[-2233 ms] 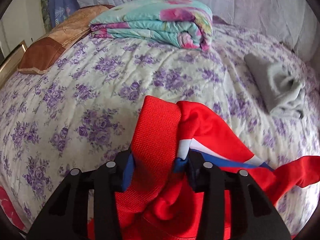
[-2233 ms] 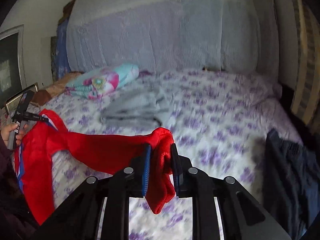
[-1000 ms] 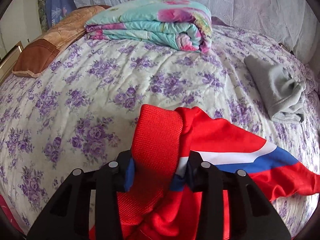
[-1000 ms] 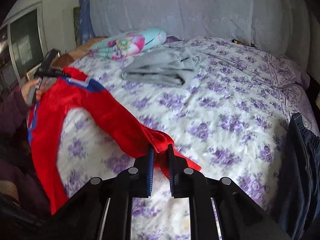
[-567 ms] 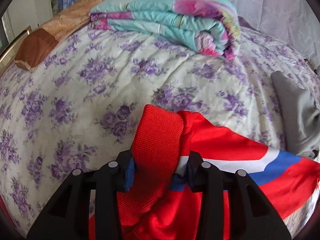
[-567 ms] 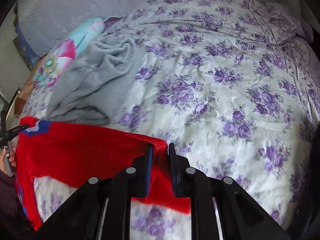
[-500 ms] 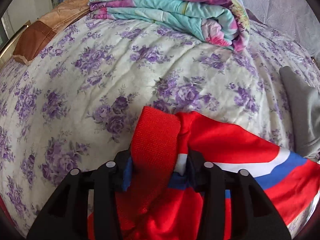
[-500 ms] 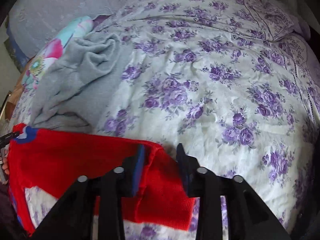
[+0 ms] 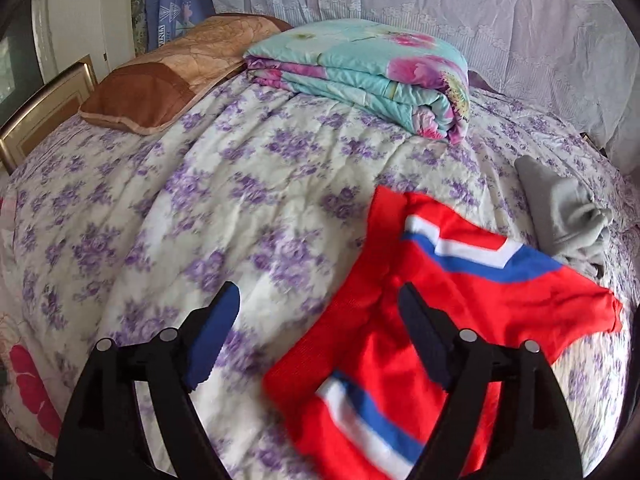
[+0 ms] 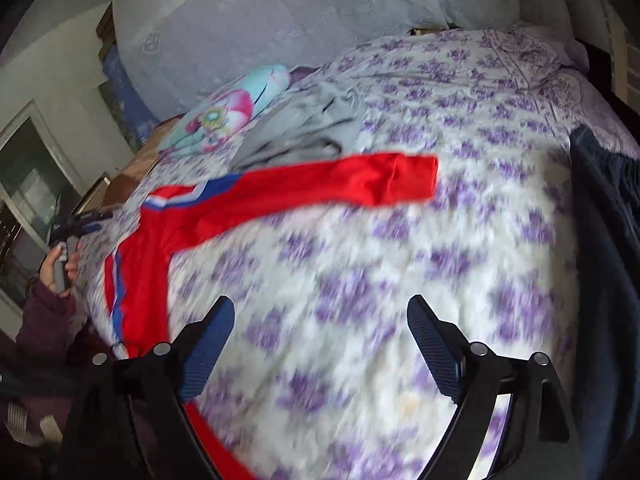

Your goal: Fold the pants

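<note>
Both sets of fingers spread, gripping nothing: left gripper (image 9: 316, 336), right gripper (image 10: 320, 344). Red pants (image 9: 460, 300) lie on the bed (image 9: 248, 200) (one leg stretched out). Regrab at waistband and cuff, keep edges aligned before folding.

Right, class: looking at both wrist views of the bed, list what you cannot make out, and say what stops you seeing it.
- Red pants: lower part cut off by the left wrist view's bottom edge and the left gripper frame.
- Bedspread pattern: motion-blurred in the right wrist view, near the right gripper.
- Dark blue garment: cut off by the right edge; type unclear.
- Grey garment: bunched; type unclear.
</note>
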